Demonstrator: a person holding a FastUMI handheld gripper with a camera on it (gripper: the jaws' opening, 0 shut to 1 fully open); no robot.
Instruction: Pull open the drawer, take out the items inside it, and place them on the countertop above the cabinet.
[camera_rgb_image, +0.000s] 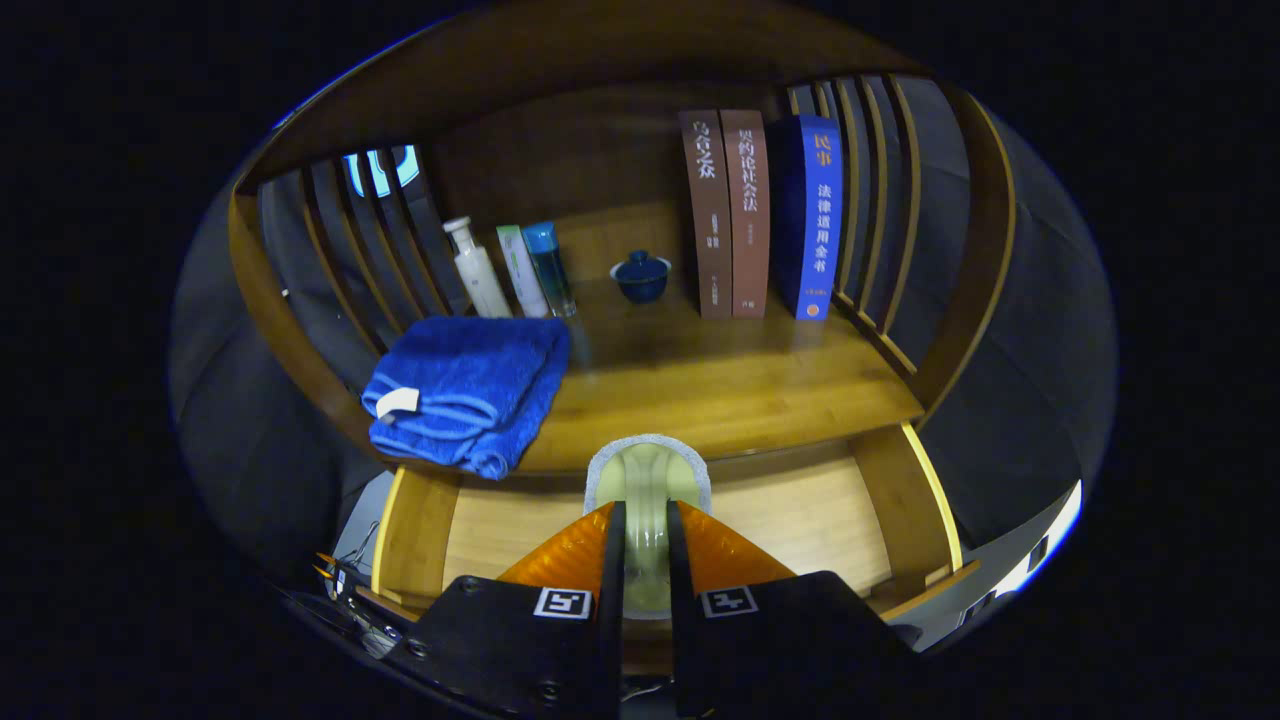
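Observation:
My gripper (645, 525) is shut on a pale, translucent roll-shaped item with a white rim (647, 470), held upright between both fingers. It hangs over the pulled-out wooden drawer (800, 515), whose light inner floor shows on both sides of the fingers. Just beyond the held item lies the front edge of the wooden countertop (720, 385). A folded blue towel (465, 385) rests on the countertop ahead and to the left, overhanging its front edge a little.
At the back of the countertop stand a white bottle (477, 268), a white tube (522, 272), a blue bottle (550, 268), a small dark-blue lidded cup (641, 276) and three upright books (762, 215). Slatted wooden sides (870, 200) flank the shelf.

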